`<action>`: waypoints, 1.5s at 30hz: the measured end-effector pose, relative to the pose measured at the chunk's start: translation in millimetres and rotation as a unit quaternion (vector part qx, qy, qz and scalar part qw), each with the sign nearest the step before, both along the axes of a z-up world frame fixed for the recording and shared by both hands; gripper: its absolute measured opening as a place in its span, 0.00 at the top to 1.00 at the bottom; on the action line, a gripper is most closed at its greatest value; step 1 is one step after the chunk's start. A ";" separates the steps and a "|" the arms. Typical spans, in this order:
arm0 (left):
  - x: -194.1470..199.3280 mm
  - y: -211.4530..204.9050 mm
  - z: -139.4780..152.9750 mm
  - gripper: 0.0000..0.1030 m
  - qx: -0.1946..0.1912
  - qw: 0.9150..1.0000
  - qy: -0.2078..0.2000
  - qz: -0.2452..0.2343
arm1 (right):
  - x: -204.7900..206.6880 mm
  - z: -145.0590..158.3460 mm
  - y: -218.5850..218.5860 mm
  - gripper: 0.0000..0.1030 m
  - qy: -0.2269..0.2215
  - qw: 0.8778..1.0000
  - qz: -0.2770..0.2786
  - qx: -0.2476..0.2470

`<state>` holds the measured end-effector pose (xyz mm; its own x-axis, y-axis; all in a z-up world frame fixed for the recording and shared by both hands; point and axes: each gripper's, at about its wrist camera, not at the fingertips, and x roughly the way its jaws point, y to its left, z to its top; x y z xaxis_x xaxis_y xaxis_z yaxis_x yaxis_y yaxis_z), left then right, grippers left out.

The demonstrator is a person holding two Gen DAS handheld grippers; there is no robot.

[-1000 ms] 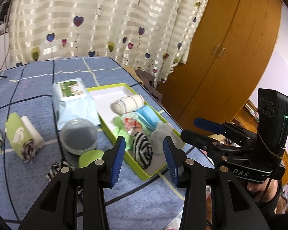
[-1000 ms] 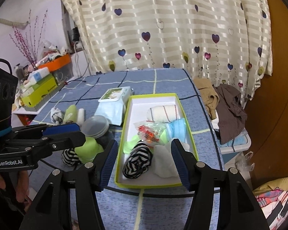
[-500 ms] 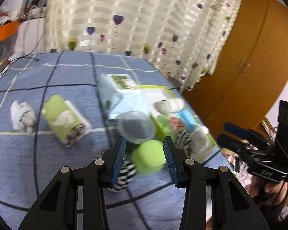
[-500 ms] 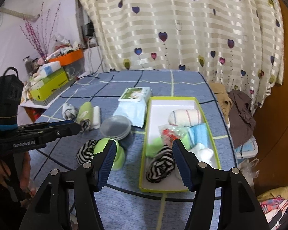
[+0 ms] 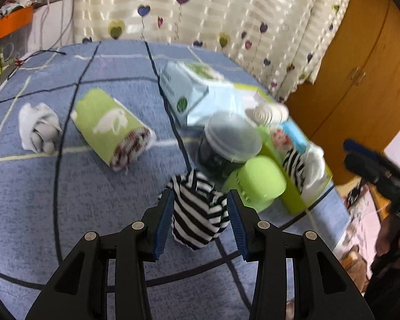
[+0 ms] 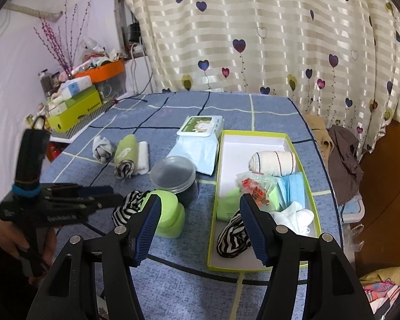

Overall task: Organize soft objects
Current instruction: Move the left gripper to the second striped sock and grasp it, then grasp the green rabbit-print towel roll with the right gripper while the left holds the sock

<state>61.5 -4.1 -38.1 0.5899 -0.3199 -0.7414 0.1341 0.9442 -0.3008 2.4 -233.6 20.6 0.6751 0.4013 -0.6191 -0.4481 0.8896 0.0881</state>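
My left gripper (image 5: pixel 200 220) is open, its blue pads on either side of a black-and-white striped sock (image 5: pixel 198 213) on the blue tablecloth. The same sock (image 6: pixel 132 204) shows in the right wrist view beside the left gripper (image 6: pixel 104 196). My right gripper (image 6: pixel 200 224) is open and empty, above the table's front edge. The lime-green tray (image 6: pixel 310 186) holds a second striped sock (image 6: pixel 230 236), white socks (image 6: pixel 297 217), a rolled white towel (image 6: pixel 273 161) and blue cloth (image 6: pixel 293 190). A rolled green towel (image 5: pixel 112 125) and a grey sock bundle (image 5: pixel 38 128) lie on the table.
A lime-green cup (image 5: pixel 257 181), a lidded clear jar (image 5: pixel 228 140) and a wet-wipes pack (image 5: pixel 194 94) stand between the striped sock and the tray. Boxes and an orange bin (image 6: pixel 101 73) sit at the left. A wooden wardrobe (image 5: pixel 354 61) stands at the right.
My left gripper swung left from the tray and came down around the striped sock on the tablecloth. My right gripper drew back and up slightly, still open.
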 end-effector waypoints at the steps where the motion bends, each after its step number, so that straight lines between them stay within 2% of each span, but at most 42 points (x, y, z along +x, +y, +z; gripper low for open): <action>1: 0.8 -1.8 -3.6 0.59 0.006 1.000 0.003 -0.003 | 1.1 -0.6 0.1 0.40 0.001 1.000 0.000 0.000; 3: 2.0 -4.0 -8.5 0.59 0.008 1.000 0.008 -0.008 | 3.1 -2.2 0.6 0.40 0.004 1.000 0.000 -0.001; 6: 4.8 -7.1 -15.3 0.51 0.017 1.000 0.014 -0.010 | 6.2 -5.6 2.6 0.40 0.008 1.000 0.000 -0.005; 11: 6.0 -15.0 -24.7 0.51 0.019 0.999 0.029 -0.024 | 9.5 -9.3 6.2 0.40 0.012 1.000 0.004 -0.008; 13: 7.7 -19.6 -29.4 0.51 0.034 0.998 0.037 -0.025 | 10.5 -10.2 7.8 0.40 0.013 1.000 0.006 -0.009; 19: 5.4 -21.4 -30.1 0.51 0.042 0.999 0.027 -0.021 | 10.5 -10.8 10.0 0.40 0.014 1.000 0.009 -0.009; 21: 4.7 -20.2 -30.3 0.62 0.047 0.998 0.025 -0.014 | 10.5 -10.5 10.7 0.40 0.015 1.000 0.010 -0.008; 22: 3.9 -18.4 -30.5 0.73 0.054 0.998 0.025 -0.009 | 10.3 -10.1 11.8 0.40 0.015 1.000 0.011 -0.007; 23: 3.7 -16.0 -30.4 0.79 0.052 0.998 0.026 -0.006 | 10.3 -9.6 12.4 0.40 0.014 1.000 0.012 -0.007; 26: 2.8 -8.8 -28.5 0.87 0.036 0.999 0.024 0.001 | 9.9 -7.9 15.7 0.40 0.013 1.000 0.016 -0.003; 36: -13.5 35.9 6.2 0.89 -0.006 0.998 -0.035 0.046 | 13.8 4.0 41.8 0.40 0.001 0.999 0.038 -0.001; 45: -18.0 85.9 21.1 0.89 -0.011 0.992 -0.061 0.114 | 36.1 10.2 109.7 0.40 -0.001 0.995 0.102 -0.011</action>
